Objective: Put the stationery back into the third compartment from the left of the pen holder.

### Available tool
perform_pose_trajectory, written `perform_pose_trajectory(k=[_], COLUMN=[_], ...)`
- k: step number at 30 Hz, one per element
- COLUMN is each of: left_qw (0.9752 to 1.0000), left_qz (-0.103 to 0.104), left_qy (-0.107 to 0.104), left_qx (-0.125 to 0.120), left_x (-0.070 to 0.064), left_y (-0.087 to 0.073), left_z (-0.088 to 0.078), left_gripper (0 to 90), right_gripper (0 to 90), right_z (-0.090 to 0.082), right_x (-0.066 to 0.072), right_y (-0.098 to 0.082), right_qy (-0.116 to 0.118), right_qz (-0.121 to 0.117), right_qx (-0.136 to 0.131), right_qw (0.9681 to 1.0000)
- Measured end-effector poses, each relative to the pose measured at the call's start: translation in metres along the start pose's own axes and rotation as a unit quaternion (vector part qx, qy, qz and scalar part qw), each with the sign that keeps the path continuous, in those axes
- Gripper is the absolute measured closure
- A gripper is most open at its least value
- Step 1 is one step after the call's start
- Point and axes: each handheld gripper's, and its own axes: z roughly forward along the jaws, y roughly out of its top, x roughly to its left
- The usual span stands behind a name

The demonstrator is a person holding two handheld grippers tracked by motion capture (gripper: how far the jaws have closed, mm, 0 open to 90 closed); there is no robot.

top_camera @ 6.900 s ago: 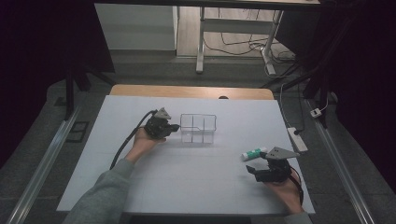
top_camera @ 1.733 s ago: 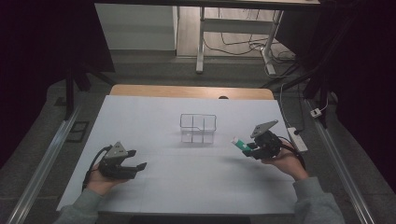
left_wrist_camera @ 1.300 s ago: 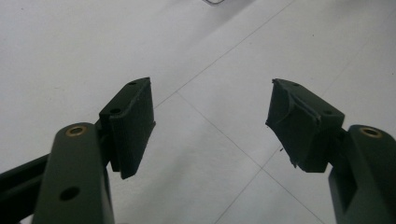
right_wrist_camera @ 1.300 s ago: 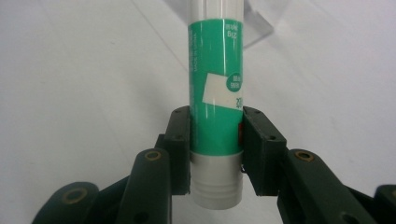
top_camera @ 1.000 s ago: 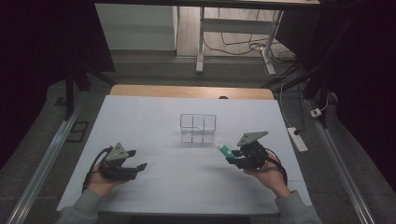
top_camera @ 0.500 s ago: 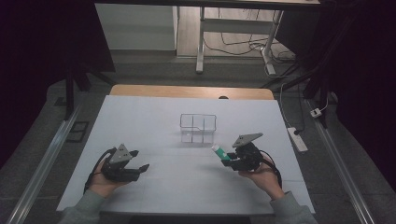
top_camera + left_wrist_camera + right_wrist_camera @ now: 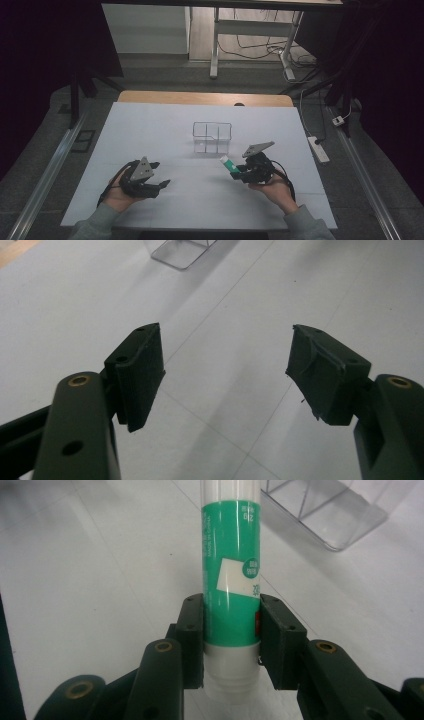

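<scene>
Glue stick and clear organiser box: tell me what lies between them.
Nothing lies there: in the high view only bare white table separates the glue stick, clamped in the right claw, from the clear organiser box. The right gripper view shows the same bare stretch.

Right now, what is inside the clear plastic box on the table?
The clear box looks empty: through its walls only inner dividers and white table show. The glue stick is outside it, clamped in the right gripper.
</scene>
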Motion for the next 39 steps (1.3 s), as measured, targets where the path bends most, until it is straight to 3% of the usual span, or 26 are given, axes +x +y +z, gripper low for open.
perform_pose_trajectory(k=[19,31,39], left_qw=[0.9991,0.9982,0.9962], left_qz=[0.04,0.059,0.086], left_qy=[-0.01,-0.014,-0.015], left_qx=[-0.007,-0.001,0.004], left_x=[-0.014,-0.023,-0.032], left_y=[0.021,0.029,0.037], left_z=[0.012,0.022,0.028], left_gripper=[30.4,30.7,30.7], right_gripper=[64.2,64.1,64.1], right_z=[0.018,0.027,0.035], right_x=[0.013,0.018,0.023], right_y=[0.012,0.018,0.024], right_qy=[0.039,0.047,0.055], right_qz=[-0.003,-0.003,-0.011], right_qx=[0.009,0.017,0.028], right_qw=[0.9992,0.9987,0.998])
